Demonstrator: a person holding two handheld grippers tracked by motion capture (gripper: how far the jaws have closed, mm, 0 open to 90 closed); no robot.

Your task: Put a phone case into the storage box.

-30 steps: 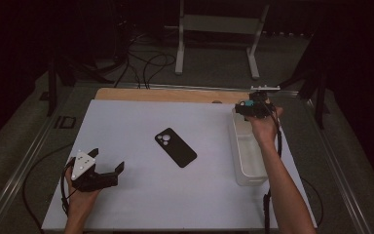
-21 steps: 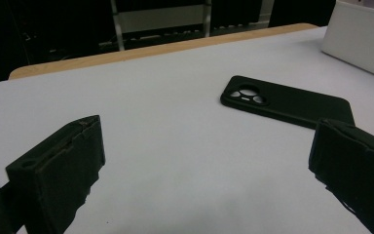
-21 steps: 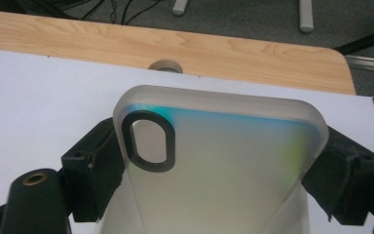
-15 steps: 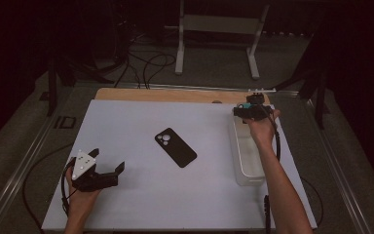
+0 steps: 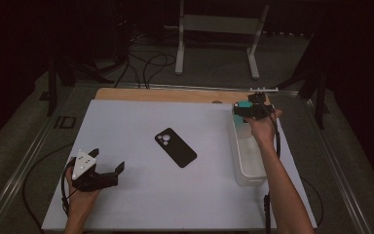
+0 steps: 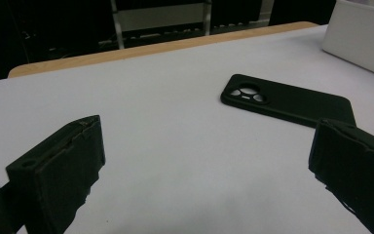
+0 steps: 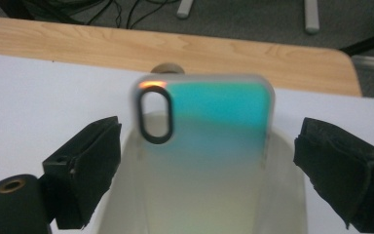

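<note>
Right gripper view, right tool (image 7: 209, 175): jaws stand wide apart and have just been opening; a teal-to-clear phone case (image 7: 209, 146) stands between them, its oval camera cut-out up, and neither pad presses on it.
Case position: its lower end sits down in the clear bin (image 7: 282, 195), leaning toward the bin's far end.
High view, right tool (image 5: 253, 109): held over the far end of the clear bin (image 5: 246, 161), which lies along the right edge of the table (image 5: 126, 122).
Left tool (image 5: 97, 175): rests low near the front left corner of the table, jaws apart and empty.
Black phone case (image 5: 175, 147): flat, back up, near the middle of the table, well apart from both tools.
Step in hand: judged as the release of the teal case into the bin.
Next move: probably draw the right tool straight up and clear of the case, without knocking it, then go for the black case.
View difference: the right gripper view gives the gap between pads and case; the high view gives the layout of bin, black case and both hands.
Left gripper view: the black phone case (image 6: 287, 102) lies beyond the open jaws, the bin's corner (image 6: 365, 39) behind it.
</note>
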